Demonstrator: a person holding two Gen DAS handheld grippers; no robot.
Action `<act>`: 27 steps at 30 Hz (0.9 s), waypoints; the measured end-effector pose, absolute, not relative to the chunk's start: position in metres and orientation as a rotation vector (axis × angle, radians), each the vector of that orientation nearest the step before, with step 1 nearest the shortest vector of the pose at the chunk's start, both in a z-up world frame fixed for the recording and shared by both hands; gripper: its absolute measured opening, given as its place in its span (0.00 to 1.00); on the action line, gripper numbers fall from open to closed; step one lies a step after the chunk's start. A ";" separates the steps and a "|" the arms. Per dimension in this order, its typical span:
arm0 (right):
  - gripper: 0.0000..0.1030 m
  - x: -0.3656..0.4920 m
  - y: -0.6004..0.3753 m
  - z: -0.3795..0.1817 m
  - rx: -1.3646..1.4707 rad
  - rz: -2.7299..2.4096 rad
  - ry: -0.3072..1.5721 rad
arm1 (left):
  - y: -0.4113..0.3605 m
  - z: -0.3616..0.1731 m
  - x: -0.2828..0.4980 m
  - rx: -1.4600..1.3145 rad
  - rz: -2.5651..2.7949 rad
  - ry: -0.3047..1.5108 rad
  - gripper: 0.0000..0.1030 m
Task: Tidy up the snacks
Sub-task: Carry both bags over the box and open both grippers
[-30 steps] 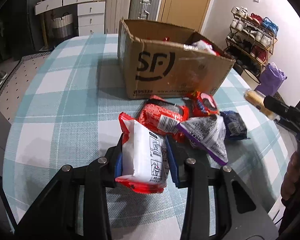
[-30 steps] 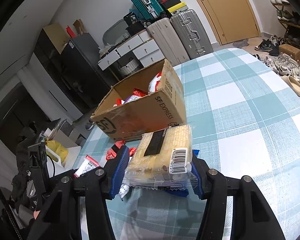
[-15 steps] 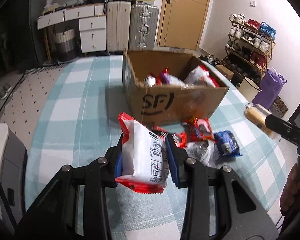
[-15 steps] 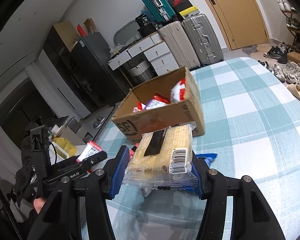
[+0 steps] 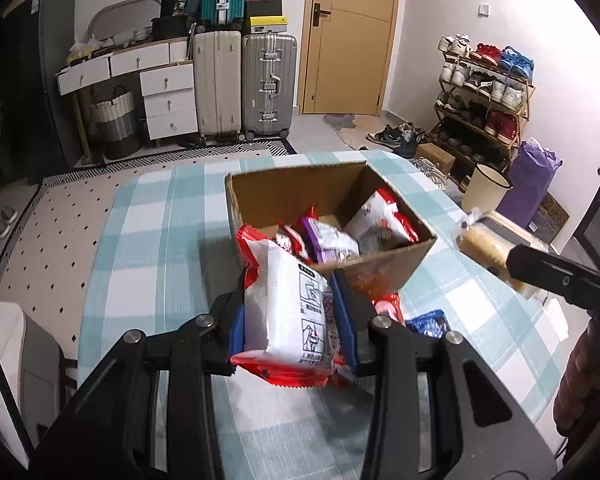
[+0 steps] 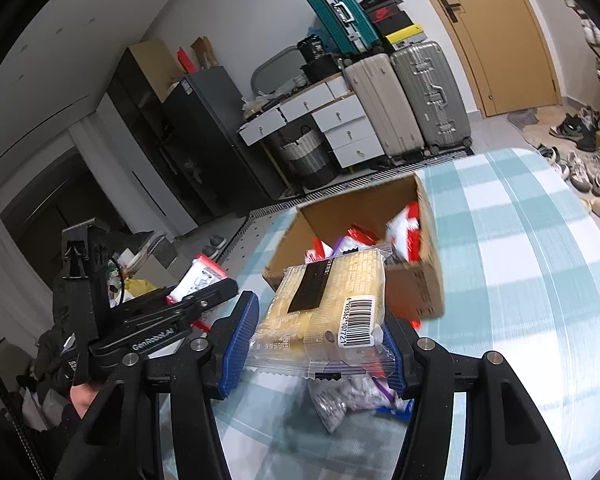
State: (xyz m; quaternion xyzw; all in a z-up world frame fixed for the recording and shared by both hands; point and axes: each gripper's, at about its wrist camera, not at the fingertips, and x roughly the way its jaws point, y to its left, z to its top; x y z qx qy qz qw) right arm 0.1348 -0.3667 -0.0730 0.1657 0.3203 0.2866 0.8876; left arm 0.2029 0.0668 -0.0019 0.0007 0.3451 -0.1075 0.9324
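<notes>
From the left wrist view, the left claw (image 5: pixel 292 320) is clamped on a red-and-white snack packet (image 5: pixel 286 304), which stands upright between the blue pads (image 5: pixel 236 334), held clear above the checked counter (image 5: pixel 148 240). Just beyond the packet sits one open cardboard box (image 5: pixel 380 276), holding at least three packets: a purple-and-white packet (image 5: pixel 332 240), a large red-and-white bag (image 5: pixel 380 216) and a small red one partly hidden behind the held packet. On the counter below the claw, a red wrapper (image 5: pixel 388 306) and a blue wrapper (image 5: pixel 428 322) peek out. At the right edge the right claw (image 5: pixel 496 252) appears side-on, carrying a pale yellow pack.

From the right wrist view, the right claw (image 6: pixel 320 340) grips one clear-wrapped yellow cake pack (image 6: pixel 332 312) with a barcode, lying flat between its two blue pads (image 6: pixel 238 344) and raised off the counter (image 6: pixel 520 260). The box (image 6: pixel 420 292) lies straight ahead, past the pack's far end, with several red, white and purple packets inside. Below the pack a grey-and-purple packet (image 6: pixel 340 400) lies on the counter. To the left the left claw (image 6: pixel 198 284) holds its red-and-white packet (image 6: pixel 198 280).
</notes>
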 end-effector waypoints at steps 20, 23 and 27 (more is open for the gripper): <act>0.55 0.218 -0.329 -0.018 0.261 0.633 0.620 | 0.055 0.029 0.311 0.013 -0.257 0.719 0.33; 0.55 0.237 -0.326 -0.021 0.256 0.629 0.627 | 0.052 0.026 0.329 0.012 -0.267 0.732 0.33; 0.55 0.256 -0.322 -0.029 0.245 0.622 0.644 | 0.049 0.018 0.353 0.009 -0.277 0.750 0.33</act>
